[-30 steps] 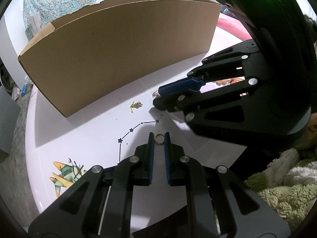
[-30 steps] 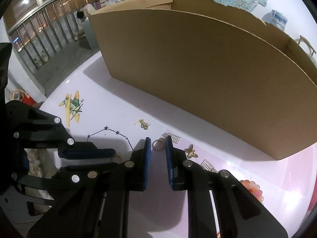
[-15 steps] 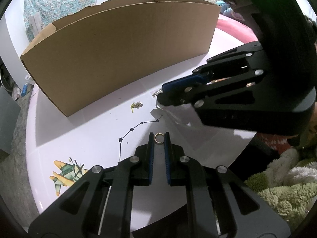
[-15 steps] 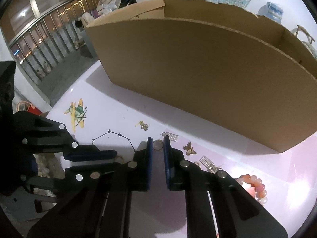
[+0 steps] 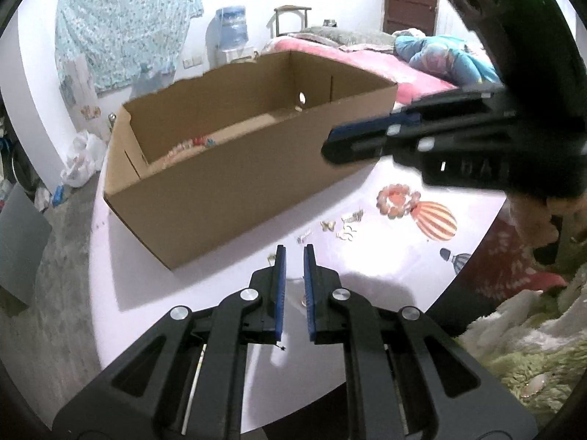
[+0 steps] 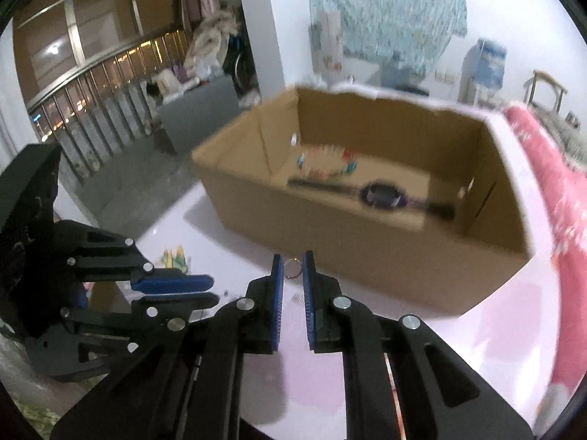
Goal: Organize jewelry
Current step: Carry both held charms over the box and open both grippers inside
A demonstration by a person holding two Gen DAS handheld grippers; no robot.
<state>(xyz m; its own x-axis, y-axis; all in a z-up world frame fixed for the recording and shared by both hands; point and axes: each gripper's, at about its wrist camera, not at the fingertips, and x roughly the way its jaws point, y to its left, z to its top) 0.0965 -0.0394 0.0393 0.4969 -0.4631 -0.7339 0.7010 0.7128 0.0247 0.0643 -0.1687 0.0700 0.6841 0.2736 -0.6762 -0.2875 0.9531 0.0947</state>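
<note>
The right hand-held gripper [image 6: 292,269] pinches a small gold ring [image 6: 292,266] at its fingertips, raised near the open cardboard box [image 6: 330,227]; the left hand-held gripper [image 5: 292,267] hangs narrowly parted and empty. Loose trinkets [image 5: 343,227] lie on the pale tabletop [image 5: 367,256], a pink bed [image 5: 385,69] beyond. Both have lifted off the tabletop since a second ago, when each straddled a ring.

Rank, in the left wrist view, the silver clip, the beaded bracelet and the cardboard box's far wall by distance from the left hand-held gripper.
From the left hand-held gripper:
1. Silver clip, just ahead of the fingertips.
2. Beaded bracelet, ahead to the right, on the table.
3. Cardboard box's far wall, beyond the near wall.
</note>
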